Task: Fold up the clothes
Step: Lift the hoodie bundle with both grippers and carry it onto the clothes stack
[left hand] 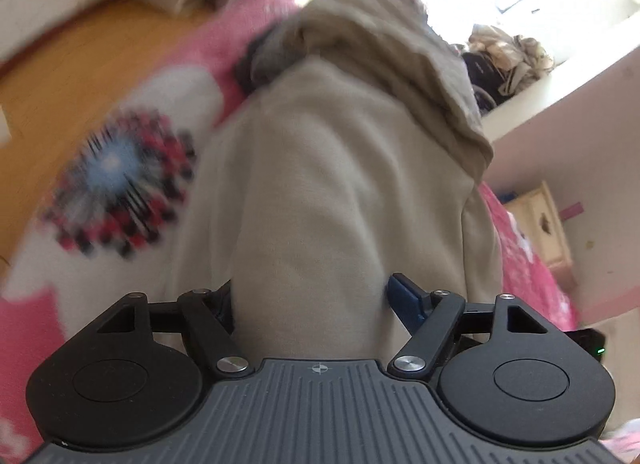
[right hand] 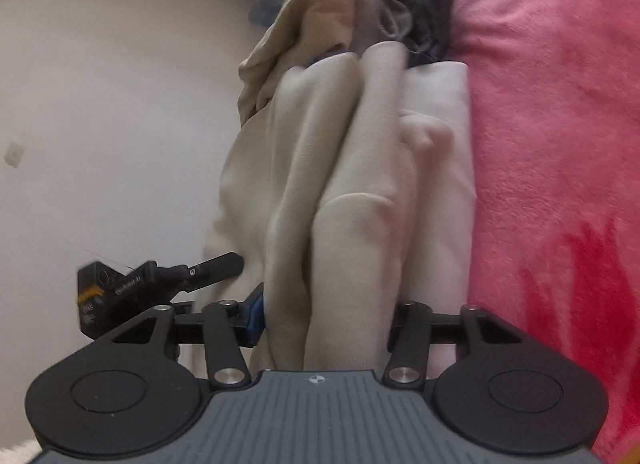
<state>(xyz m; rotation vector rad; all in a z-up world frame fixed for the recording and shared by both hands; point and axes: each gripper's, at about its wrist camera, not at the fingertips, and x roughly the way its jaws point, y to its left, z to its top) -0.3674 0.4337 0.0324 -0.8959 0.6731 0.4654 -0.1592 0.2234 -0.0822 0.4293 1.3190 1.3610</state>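
Both my claws have the same beige garment point(left hand: 320, 184) bunched between their fingers. In the left wrist view my left claw point(left hand: 310, 300) sits at the bottom middle of the frame, jaws fairly wide, with a thick fold of the cloth filling the gap. The blue pad point(left hand: 406, 298) on the right finger is right against the fabric, but I honestly can't tell if it's really pinching or the cloth just sits there. The garment runs up the middle of that frame over a pink blanket point(left hand: 208, 48) with a blurry round red and black print at the left. In the right wrist view my right claw point(right hand: 328, 320) is about half open at the bottom middle, with several folds of the garment point(right hand: 360, 168) stuffed between the fingers. Again, grip or no grip, can't tell. There the blanket point(right hand: 560, 144) fills the right side, a pale wall point(right hand: 100, 104) the left, and my other claw point(right hand: 160, 276) pokes in at lower left, touching the cloth's edge.
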